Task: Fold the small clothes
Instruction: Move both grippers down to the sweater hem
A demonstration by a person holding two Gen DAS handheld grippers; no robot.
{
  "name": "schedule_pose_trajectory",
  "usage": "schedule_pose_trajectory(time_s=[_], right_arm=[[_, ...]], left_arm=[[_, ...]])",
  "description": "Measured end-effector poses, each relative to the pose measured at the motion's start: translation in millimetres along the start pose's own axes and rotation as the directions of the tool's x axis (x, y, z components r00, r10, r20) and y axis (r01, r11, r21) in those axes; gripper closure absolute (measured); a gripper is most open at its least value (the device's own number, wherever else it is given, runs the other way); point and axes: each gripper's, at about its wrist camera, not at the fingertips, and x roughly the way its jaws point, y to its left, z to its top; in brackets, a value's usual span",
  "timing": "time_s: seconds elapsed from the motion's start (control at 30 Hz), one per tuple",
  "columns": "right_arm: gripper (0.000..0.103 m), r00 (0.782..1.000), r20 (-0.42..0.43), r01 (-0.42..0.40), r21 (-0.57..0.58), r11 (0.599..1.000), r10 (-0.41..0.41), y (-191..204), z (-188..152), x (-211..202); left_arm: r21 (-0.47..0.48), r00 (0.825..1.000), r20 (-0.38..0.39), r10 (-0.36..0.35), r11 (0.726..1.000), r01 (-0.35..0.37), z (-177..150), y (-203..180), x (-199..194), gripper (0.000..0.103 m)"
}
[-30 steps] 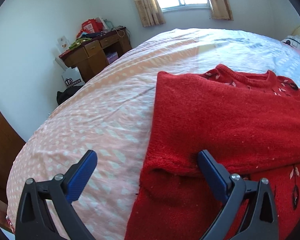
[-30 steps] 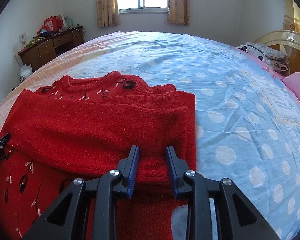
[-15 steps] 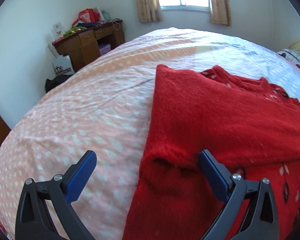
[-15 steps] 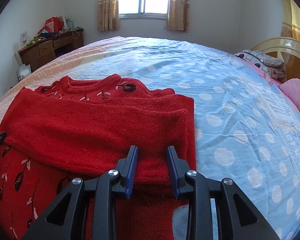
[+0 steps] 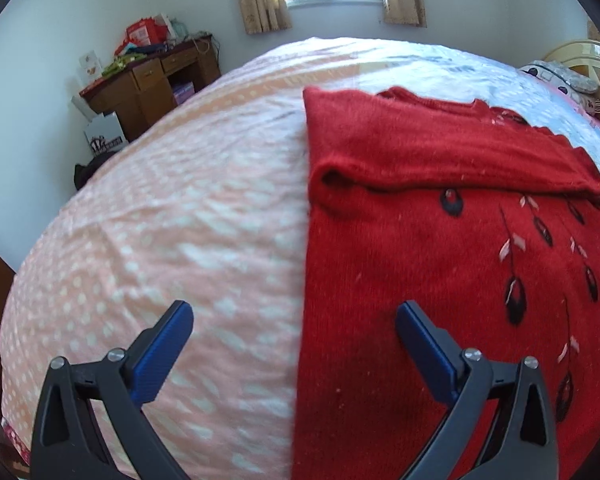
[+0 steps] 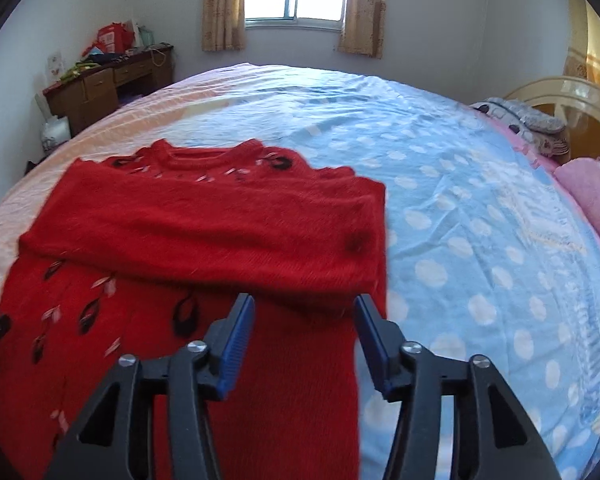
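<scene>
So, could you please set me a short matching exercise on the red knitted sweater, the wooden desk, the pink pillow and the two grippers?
Column one:
1. red knitted sweater
2. brown wooden desk
3. pink pillow
4. left gripper

Column two:
a. against the far left wall
b. open, above the sweater's left edge
c. sleeves folded across the chest
d. at the bed's right edge

The right gripper is open too.

Pairs: 1-c, 2-a, 3-d, 4-b

Red knit sweater (image 5: 440,264) lying flat on the bed (image 5: 188,216)

Its sleeves are lying folded across the chest in a band below the neckline, while black and pale leaf embroidery is showing on the front, its left edge running straight.
</scene>
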Motion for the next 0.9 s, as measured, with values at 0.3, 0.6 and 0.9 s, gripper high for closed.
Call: schedule_pose_trajectory(time_s=[0.3, 0.6, 0.9], right_arm=[[0.049, 0.99, -0.133, -0.048, 0.025, 0.999, 0.051, -2.5, -46.4, -12.7], [0.041, 0.986, -0.158, -0.041, 0.042, 0.998, 0.047, -14.7, -83.2, -33.5], [0.042, 0.998, -0.028, -0.063, 0.02, 0.998, 0.064, -36.1, -118.1, -110.0]], left_arm=[[0.012, 1.0, 0.004, -0.024, 1.0, 0.024, -8.7, -1.5, -7.4, 0.0], [0.008, 0.999, -0.007, -0.046, 0.999, 0.046, -27.5, 6.9, -15.6, 0.0], [0.034, 0.988, 0.02, -0.155, 0.987, 0.154, -62.7, 28.3, -61.0, 0.0]])
